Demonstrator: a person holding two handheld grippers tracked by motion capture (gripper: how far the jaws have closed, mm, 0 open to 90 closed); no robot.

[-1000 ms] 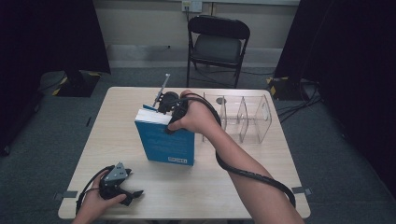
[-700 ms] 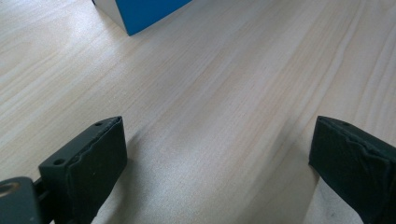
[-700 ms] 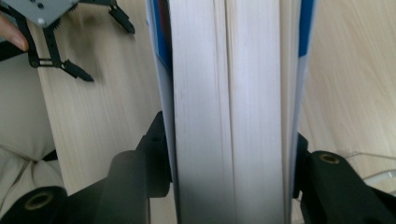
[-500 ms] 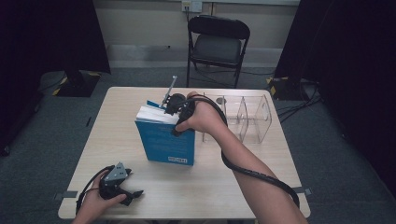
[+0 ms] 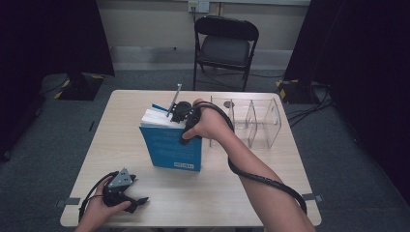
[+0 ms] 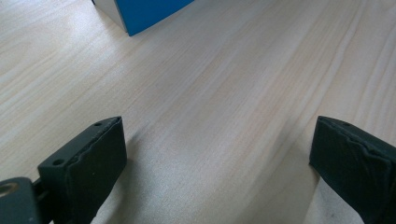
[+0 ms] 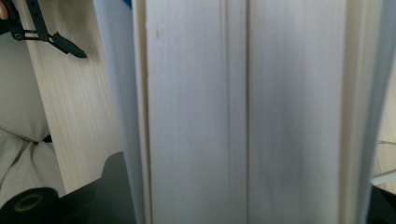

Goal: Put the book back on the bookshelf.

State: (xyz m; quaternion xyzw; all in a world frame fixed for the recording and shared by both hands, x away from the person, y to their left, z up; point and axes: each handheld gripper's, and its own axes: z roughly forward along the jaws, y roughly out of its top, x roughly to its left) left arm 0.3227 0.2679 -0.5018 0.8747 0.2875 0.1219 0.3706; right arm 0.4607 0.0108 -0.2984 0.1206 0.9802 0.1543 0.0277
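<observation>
The right gripper (image 5: 180,112) has shifted slightly along the top of the book (image 5: 172,147) since a moment ago, and the book stands a touch more upright. Its jaws straddle the book's pale page edges (image 7: 243,112), one black jaw showing low on each side, closed on the book. The book stands on end near the middle of the table (image 5: 241,203), blue cover toward the person. Just right of the book sits a clear plastic organizer (image 5: 251,121). Well in front and left of the book, the left gripper (image 5: 126,195) rests low over the tabletop, its jaws spread wide with nothing between them; the book's blue corner (image 6: 140,14) lies beyond.
</observation>
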